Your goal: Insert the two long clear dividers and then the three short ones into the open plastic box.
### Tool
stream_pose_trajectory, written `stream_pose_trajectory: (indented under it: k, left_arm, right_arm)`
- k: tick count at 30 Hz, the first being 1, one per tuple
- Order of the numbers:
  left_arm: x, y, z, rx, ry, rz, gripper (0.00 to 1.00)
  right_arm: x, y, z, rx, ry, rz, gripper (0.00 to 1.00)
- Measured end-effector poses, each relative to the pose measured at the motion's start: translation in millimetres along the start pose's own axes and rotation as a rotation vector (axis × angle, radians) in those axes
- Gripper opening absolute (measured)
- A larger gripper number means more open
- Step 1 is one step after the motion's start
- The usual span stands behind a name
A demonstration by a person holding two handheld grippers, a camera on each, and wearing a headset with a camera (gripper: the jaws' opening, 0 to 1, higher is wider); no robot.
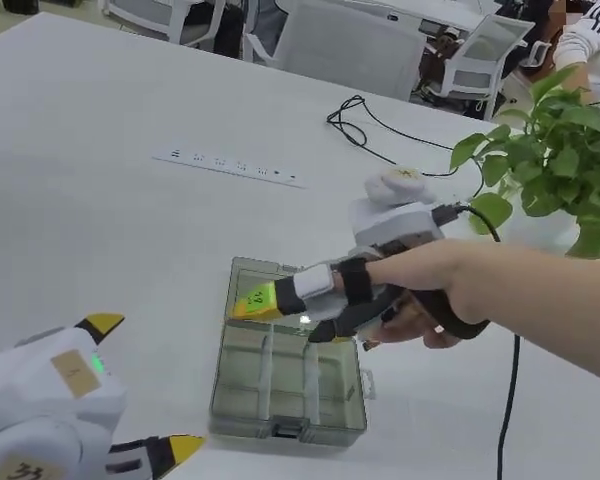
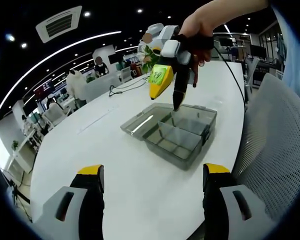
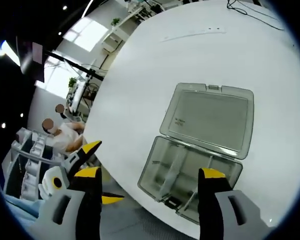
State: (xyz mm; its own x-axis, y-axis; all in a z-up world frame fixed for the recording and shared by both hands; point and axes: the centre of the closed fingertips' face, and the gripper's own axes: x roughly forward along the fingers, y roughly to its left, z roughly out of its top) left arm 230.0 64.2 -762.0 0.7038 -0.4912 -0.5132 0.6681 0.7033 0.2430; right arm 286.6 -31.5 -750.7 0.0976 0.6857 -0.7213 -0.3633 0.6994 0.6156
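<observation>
Clear plastic box lies open on the white table, dividers standing inside. Right gripper hovers above, left gripper aside, both jaws wide, empty. Check each divider sits fully down its slots.

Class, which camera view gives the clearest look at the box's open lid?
The right gripper view: the lid lies flat and whole, unobstructed. In the head view the right gripper covers much of it; the left gripper view sees it at a shallow angle.
</observation>
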Motion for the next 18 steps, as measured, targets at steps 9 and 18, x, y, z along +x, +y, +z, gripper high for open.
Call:
stream_pose_trajectory:
  k: [9,18]
  left_arm:
    - [0.4,-0.3,-2.4,-0.018,0.009,-0.005,0.82]
    - [0.2,-1.1,-2.7,-0.08,0.003,-0.021,0.83]
  right_arm:
    - [-22.0,-11.4,-5.7,-0.072,-0.135,0.028,0.95]
    - [-37.3,-27.7,-20.5,-0.107,-0.233,0.035,1.0]
